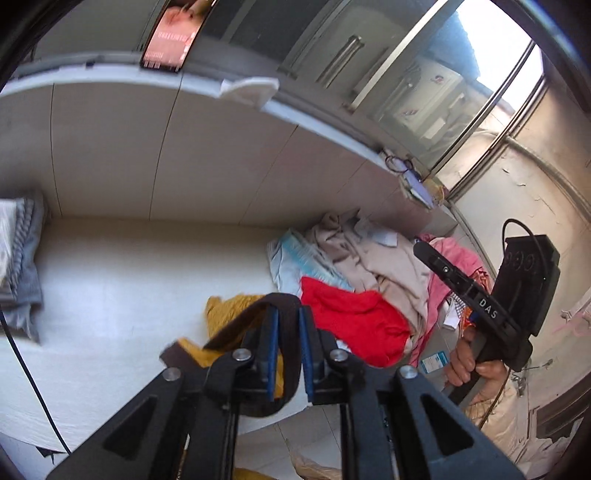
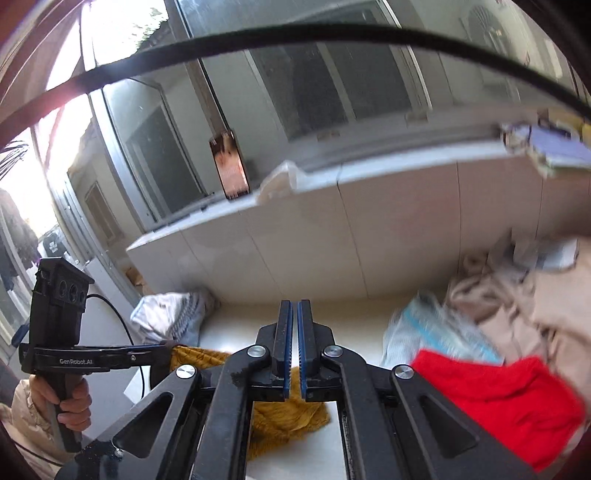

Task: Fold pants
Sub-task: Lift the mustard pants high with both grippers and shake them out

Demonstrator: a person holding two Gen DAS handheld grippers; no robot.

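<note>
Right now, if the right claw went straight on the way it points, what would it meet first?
Probably the bare cream-white work surface ahead of the shut right claw, then the white panelled wall; depth is unclear.

White tiled wall [image 1: 147, 158] under grey ledge [image 1: 314, 122]. Sliding windows [image 2: 332, 74] above, bright daylight at frame [image 1: 491, 66]. Phone [image 2: 229, 166] propped on ledge. Peeling wall [image 1: 524, 206] at right.

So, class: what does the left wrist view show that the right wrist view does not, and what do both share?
Only the left wrist view: the left tongs shut on the dark waistband, glasses on the ledge, a pink garment. Only the right wrist view: the right tongs shut, nothing visible between their tips, and a black cable overhead. Both: the mustard pants, red garment, phone and beige clothes.
</note>
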